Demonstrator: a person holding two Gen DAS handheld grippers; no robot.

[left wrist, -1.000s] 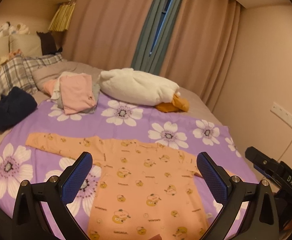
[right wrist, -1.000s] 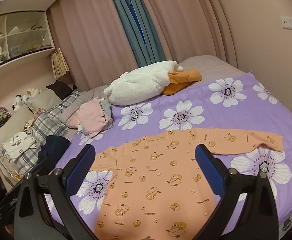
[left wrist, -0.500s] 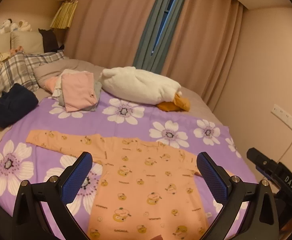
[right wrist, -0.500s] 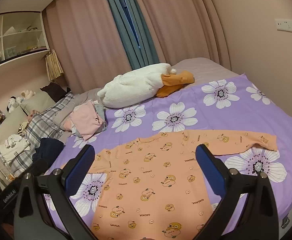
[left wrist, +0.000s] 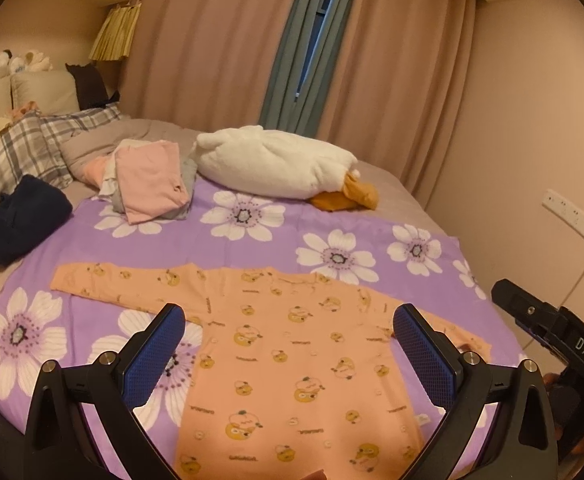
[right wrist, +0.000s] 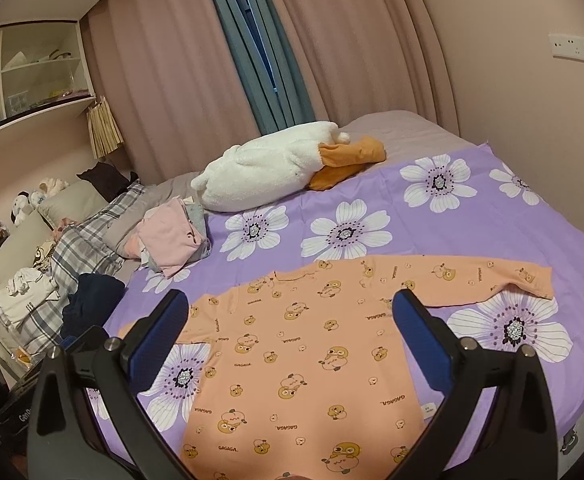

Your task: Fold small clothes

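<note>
Garment for folding: orange long-sleeved baby top (left wrist: 292,360), printed with small cartoon figures, spread flat and face up on the purple flowered sheet (left wrist: 251,248) near the bed's near edge, both sleeves stretched out sideways, nothing folded yet. Left gripper (left wrist: 289,350) and right gripper (right wrist: 292,332): both held above the top's body, jaws spread wide, nothing gripped.

Step in hand, by judgement: first fold. Best begun at the sleeves: pinch each cuff with one layer only, carry it across the chest, lay it flat, and keep the sheet out of the pinch. Hem then brought up to the collar, edges squared.

Surroundings: folded pink and grey clothes (left wrist: 151,184) toward the far left of the sheet, white duck plush (left wrist: 275,168) beyond, dark blue bundle (left wrist: 23,216) at the left edge.

Change over the last second: both views slightly shifted, the top unmoved, jaws as wide as before.
</note>
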